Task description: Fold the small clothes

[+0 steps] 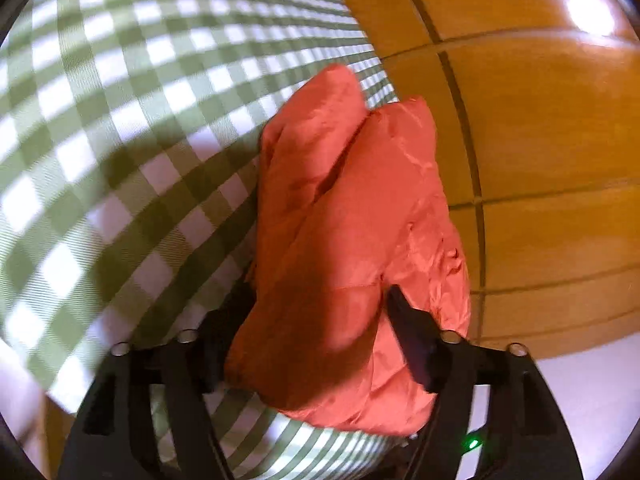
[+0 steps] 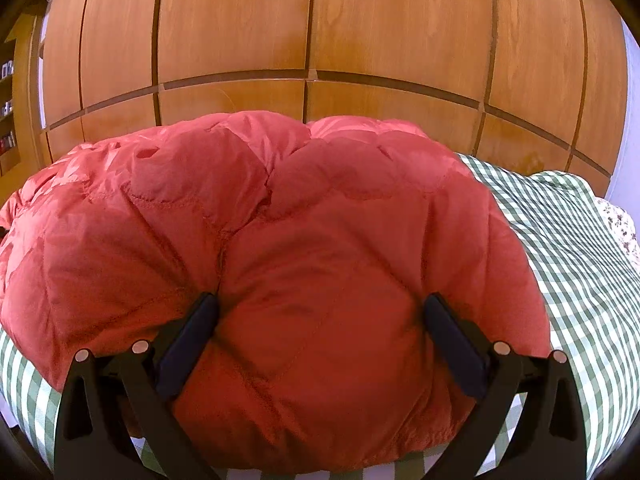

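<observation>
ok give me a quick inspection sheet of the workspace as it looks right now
surface: green and white checked cloth, bare beside the garment
job's things: red quilted jacket, puffy, bunched in a heap
clutter: a patterned fabric at the far right edge
grippers: left gripper and right gripper both straddle jacket folds, pads against the fabric
cables: nothing seen
surroundings: wooden panelled cupboard doors behind; shelves at far left

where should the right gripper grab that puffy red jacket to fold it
Take the near hem edge of the red jacket, coming in low from the front over the checked cover. The quilted bulk is too thick to pinch; the edge lies thinner and free. The right gripper already straddles that lobe.
</observation>
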The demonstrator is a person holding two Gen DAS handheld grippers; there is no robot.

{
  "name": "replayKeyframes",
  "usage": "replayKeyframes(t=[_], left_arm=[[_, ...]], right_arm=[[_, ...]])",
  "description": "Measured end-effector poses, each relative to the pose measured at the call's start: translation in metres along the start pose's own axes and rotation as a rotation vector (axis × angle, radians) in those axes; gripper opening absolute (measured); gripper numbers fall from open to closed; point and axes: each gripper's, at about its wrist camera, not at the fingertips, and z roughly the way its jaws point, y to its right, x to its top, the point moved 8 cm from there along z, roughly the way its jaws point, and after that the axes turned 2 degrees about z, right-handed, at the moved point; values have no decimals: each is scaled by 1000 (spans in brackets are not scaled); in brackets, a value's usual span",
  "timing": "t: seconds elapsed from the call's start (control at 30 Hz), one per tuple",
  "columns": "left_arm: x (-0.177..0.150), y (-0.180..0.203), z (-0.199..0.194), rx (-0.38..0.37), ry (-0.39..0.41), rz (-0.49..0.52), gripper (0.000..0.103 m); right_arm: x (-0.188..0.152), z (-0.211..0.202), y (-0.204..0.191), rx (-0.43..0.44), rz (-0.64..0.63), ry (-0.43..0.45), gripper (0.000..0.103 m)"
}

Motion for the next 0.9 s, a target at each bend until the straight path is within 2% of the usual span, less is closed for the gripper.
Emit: replayKeyframes(t=[0.07, 0.13, 0.17, 0.23, 0.27, 0.3, 0.33, 0.4, 0.47, 0.5, 0.6, 0.67, 0.8, 0.9], left_arm=[[5, -4, -1, -2, 18, 12, 95], [10, -5, 4, -31, 8, -2, 98], [14, -1, 9, -55, -2, 27, 99], [19, 5, 17, -52, -18, 76, 99], [20, 8, 20, -57, -21, 87, 96], [20, 11, 25, -67, -22, 93, 76], [19, 10, 31, -50, -28, 82, 63], [12, 6, 32, -50, -22, 48, 45], [10, 7, 26, -55, -18, 54, 37], [11, 10, 24, -51, -15, 70, 34], [12, 22, 18, -31, 8, 118, 31], [12, 29, 14, -18, 24, 158, 29], [13, 39, 1, -47, 63, 187, 27], [13, 51, -5, -42, 85, 237, 26]], right_arm=[[0, 0, 1, 1, 1, -1, 101], [0, 0, 1, -2, -2, -2, 101], [0, 0, 1, -3, -3, -3, 101], [0, 0, 1, -2, -2, -3, 101], [0, 0, 1, 0, -1, -3, 101], [1, 0, 2, 0, 0, -3, 101], [1, -1, 2, -1, 0, -5, 101], [3, -4, 1, -5, -6, -23, 101], [12, -14, 4, -15, 1, -19, 101], [24, -22, 5, -18, 8, 26, 101], [58, -27, 1, -15, -16, 83, 101], [86, -19, -5, -43, -45, 105, 101], [113, 35, -15, -105, -92, 3, 101], [104, 85, -28, -66, -114, -97, 101]])
